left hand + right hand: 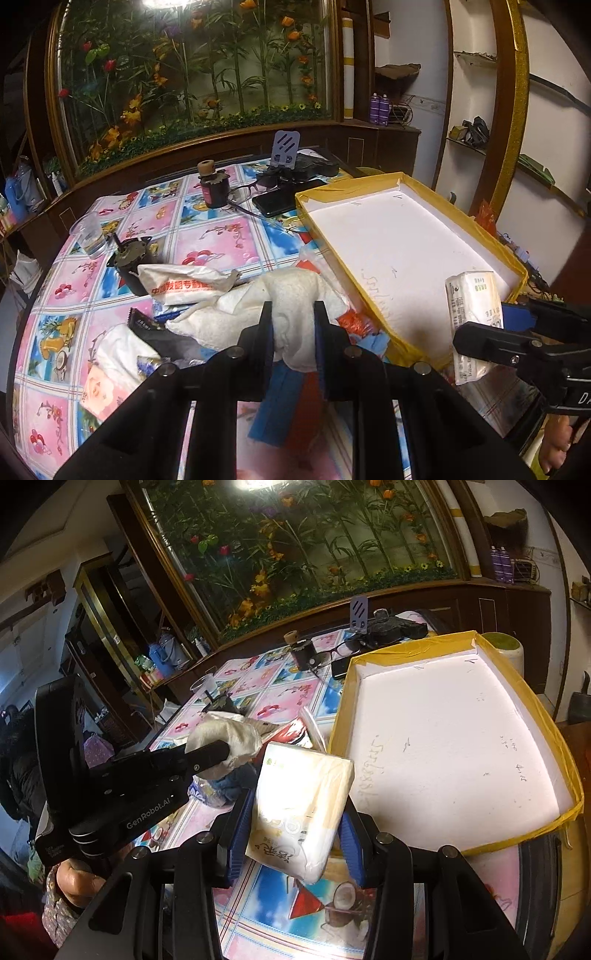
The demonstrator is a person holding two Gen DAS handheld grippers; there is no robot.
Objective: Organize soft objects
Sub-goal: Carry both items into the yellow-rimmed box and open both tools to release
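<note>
Two claws, each holding one soft thing. The left claw (293,314) is clamped tight on one white cloth (258,306), lifted above the table's (207,236) clutter. The right claw (295,823) grips one tissue pack (303,808) at moderate width, just beside the near edge of one yellow-rimmed tray (532,716), whose white floor lies bare.
</note>
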